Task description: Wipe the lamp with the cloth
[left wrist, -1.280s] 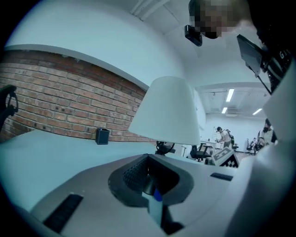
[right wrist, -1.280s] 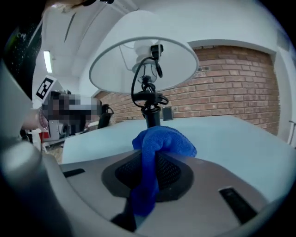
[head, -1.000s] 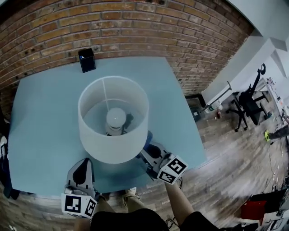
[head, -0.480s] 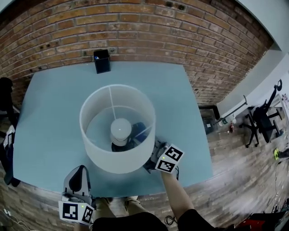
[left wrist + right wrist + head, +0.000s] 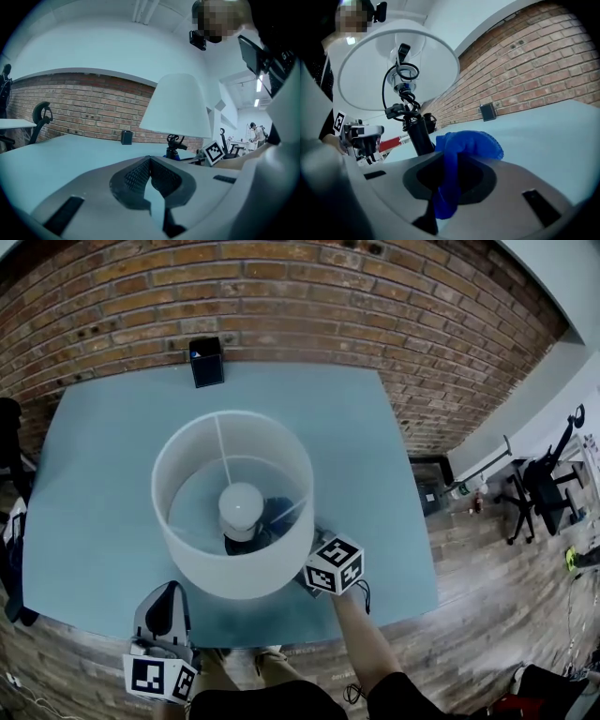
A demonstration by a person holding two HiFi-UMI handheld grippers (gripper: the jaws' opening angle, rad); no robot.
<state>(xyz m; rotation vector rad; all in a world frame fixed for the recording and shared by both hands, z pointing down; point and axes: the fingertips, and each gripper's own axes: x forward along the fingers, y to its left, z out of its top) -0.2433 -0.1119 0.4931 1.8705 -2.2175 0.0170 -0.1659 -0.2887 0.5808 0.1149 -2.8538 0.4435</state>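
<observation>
1. Two grippers show in the head view. The left gripper [image 5: 168, 596] sits low at the near edge of the table [image 5: 84, 484], pointing away from the person towards the lamp [image 5: 234, 570] and clear of it.
2. In the left gripper view, its jaws meet at the tips with nothing held between them. Only bare tabletop shows through the slot below the tips.
3. The right gripper [image 5: 451, 161] is held out on a bare forearm [image 5: 361, 643]. Its marker cube [image 5: 335, 563] lies just beside the near right lower rim of the lamp shade, and its jaws reach in under the shade, out of the head camera's sight.
4. The right gripper view shows its jaws closed on the blue cloth [image 5: 469, 143]. One end of the cloth bunches up above the jaws and the other hangs down between them.
5. The cloth is just beside the lamp's black stem [image 5: 420, 136], low down near the base. I cannot tell whether they touch.
6. The lamp stands upright near the middle of the table. Its white shade is an open drum, and inside it are a white bulb [image 5: 241, 502] and thin crossing wires.
7. A small black box [image 5: 206, 362] stands at the far edge of the table by the brick wall [image 5: 375, 306], well apart from the lamp.
</observation>
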